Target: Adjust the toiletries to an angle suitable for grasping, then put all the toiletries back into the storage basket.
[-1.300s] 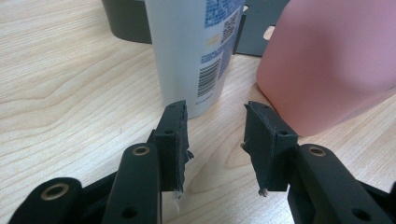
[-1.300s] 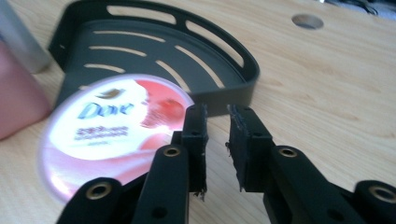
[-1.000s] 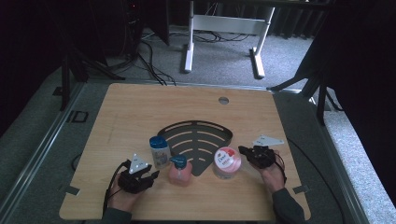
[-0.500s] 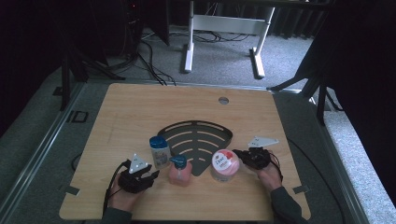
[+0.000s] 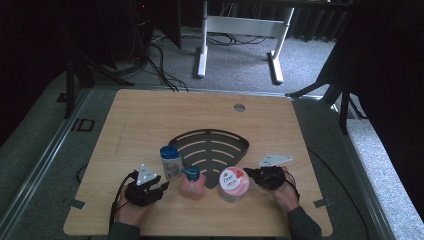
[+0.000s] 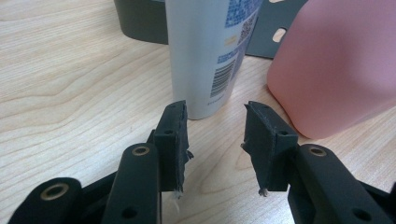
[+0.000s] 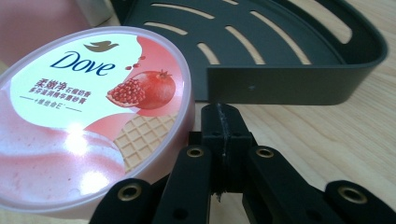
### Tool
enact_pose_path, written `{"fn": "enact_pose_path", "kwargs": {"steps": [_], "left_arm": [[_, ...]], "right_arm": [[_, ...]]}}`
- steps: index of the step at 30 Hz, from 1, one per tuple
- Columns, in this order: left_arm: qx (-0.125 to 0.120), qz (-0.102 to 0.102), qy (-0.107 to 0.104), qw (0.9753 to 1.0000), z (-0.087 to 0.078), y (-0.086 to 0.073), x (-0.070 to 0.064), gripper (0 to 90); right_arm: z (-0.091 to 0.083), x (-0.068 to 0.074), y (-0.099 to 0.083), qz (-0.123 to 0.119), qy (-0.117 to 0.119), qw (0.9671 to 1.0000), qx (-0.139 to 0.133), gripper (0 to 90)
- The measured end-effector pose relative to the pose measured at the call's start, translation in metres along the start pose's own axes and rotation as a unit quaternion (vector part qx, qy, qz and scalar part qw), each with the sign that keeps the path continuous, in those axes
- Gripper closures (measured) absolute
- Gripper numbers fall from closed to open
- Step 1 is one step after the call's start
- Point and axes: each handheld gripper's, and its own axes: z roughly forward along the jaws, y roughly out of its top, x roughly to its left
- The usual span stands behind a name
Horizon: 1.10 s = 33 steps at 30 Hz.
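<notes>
Left gripper (image 5: 161, 187): held low, jaws parted, aimed at grey bottle (image 6: 205, 51) (no contact).
Right gripper (image 5: 248, 174): jaws pressed together, empty, laid beside Dove tub (image 5: 234, 183).

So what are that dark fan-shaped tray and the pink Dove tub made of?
The tray looks like thin sheet metal with a matte dark coating: crisp bent rim, punched slots, though moulded plastic is possible. The Dove tub seems to be translucent pink plastic with a glossy printed lid that catches the light. The table shows a pale wood grain, likely laminate.
</notes>
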Motion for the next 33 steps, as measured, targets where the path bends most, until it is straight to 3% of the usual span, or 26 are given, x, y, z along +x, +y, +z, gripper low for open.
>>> {"fn": "enact_pose_path", "kwargs": {"steps": [9,12,16,20,23,27,29,33], "left_arm": [[-0.004,-0.002,0.003,1.0000,-0.002,0.001,0.004,59.5],[-0.004,-0.003,0.003,1.0000,-0.002,0.001,0.005,59.5],[-0.008,-0.007,0.005,0.9999,-0.004,0.002,0.008,59.4],[-0.012,-0.010,0.000,0.9999,-0.008,0.002,0.011,59.5],[-0.009,-0.008,-0.006,0.9999,-0.009,0.004,0.013,59.3],[-0.008,0.003,-0.009,0.9999,-0.012,0.007,0.016,58.2],[-0.012,0.006,-0.016,0.9998,-0.015,0.009,0.017,57.7],[-0.011,0.019,-0.030,0.9993,-0.019,0.013,0.020,56.6]], "right_arm": [[0.004,0.016,0.001,-0.021,0.013,0.9997,0.007,90.0],[0.006,0.016,0.000,-0.025,0.006,0.9996,0.013,90.0],[0.008,0.005,-0.004,-0.014,-0.016,0.9996,0.019,90.0],[0.004,-0.012,-0.010,0.000,-0.060,0.9979,0.027,90.0],[0.002,-0.022,-0.016,0.005,-0.094,0.9949,0.038,89.5],[-0.003,-0.036,-0.022,0.018,-0.119,0.9919,0.040,88.3],[-0.005,-0.043,-0.027,0.035,-0.129,0.9902,0.042,86.5],[-0.006,-0.050,-0.032,0.052,-0.126,0.9899,0.039,84.3]]}}
